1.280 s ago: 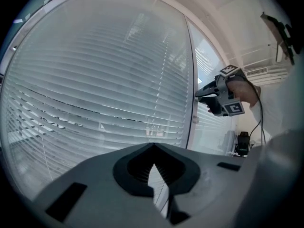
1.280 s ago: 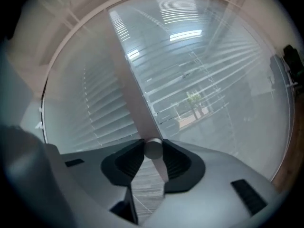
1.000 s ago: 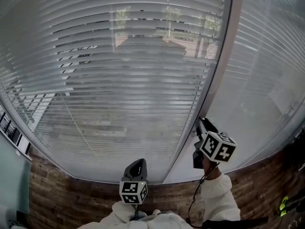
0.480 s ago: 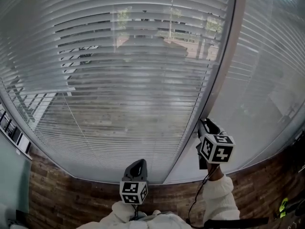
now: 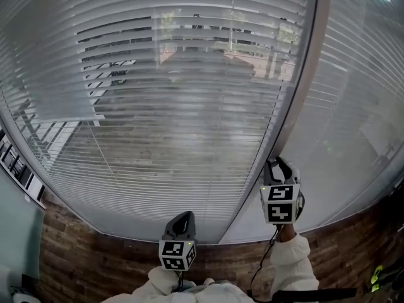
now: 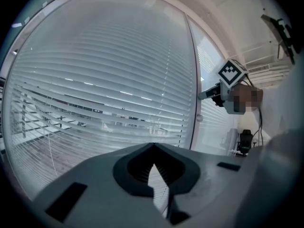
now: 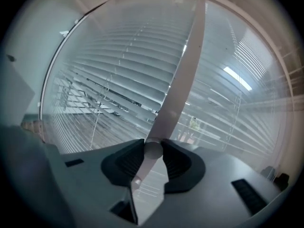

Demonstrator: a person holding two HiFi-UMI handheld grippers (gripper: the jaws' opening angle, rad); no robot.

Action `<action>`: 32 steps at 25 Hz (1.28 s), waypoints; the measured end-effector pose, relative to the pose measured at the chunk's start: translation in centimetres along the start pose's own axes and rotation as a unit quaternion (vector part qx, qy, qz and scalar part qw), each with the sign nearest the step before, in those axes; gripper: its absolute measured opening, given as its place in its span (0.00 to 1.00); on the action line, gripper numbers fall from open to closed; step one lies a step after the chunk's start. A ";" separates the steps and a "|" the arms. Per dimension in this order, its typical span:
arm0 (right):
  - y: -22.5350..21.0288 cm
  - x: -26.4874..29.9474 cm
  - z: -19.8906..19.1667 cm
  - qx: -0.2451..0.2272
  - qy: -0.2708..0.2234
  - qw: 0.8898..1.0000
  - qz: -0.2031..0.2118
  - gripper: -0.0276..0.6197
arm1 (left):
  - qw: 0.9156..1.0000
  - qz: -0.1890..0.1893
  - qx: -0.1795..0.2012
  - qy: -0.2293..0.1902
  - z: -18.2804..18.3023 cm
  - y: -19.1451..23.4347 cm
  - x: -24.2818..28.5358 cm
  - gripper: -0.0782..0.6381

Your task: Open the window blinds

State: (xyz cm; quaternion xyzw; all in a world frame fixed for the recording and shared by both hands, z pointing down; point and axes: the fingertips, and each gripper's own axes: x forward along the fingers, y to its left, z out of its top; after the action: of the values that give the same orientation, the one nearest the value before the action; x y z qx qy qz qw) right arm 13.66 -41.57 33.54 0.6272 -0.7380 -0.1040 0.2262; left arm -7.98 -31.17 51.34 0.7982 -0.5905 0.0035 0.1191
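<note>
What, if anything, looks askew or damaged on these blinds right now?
Nothing stands out. The blind slats run parallel, none visibly bent or hanging loose. The right gripper is closed on the knob at the frame post.

We've got white horizontal blinds [image 5: 170,106] left of the window post [image 5: 294,106], slats tilted partly open, outdoors showing through. The small round knob [image 7: 153,149] sits low on that post.

Left gripper [image 5: 182,216] low, jaws together, right gripper [image 5: 279,165] raised, jaws clamped on wand [image 7: 153,148].
</note>
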 end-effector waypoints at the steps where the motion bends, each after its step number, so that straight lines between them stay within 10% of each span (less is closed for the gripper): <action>1: 0.0 0.0 0.0 -0.020 0.001 1.000 -0.004 0.24 | 1.000 0.000 0.000 0.000 0.0 0.0 0.0 0.11; 32: 1.0 0.0 -0.1 -0.287 -0.015 0.957 -0.036 0.24 | 1.000 0.017 0.001 0.003 -0.4 0.1 0.5 0.11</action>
State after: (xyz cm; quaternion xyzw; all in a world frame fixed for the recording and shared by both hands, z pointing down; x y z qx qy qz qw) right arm 12.84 -41.37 34.11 0.5605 -0.6571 -0.3289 0.3818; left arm -7.91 -31.60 51.78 0.7879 -0.6039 0.0086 0.1201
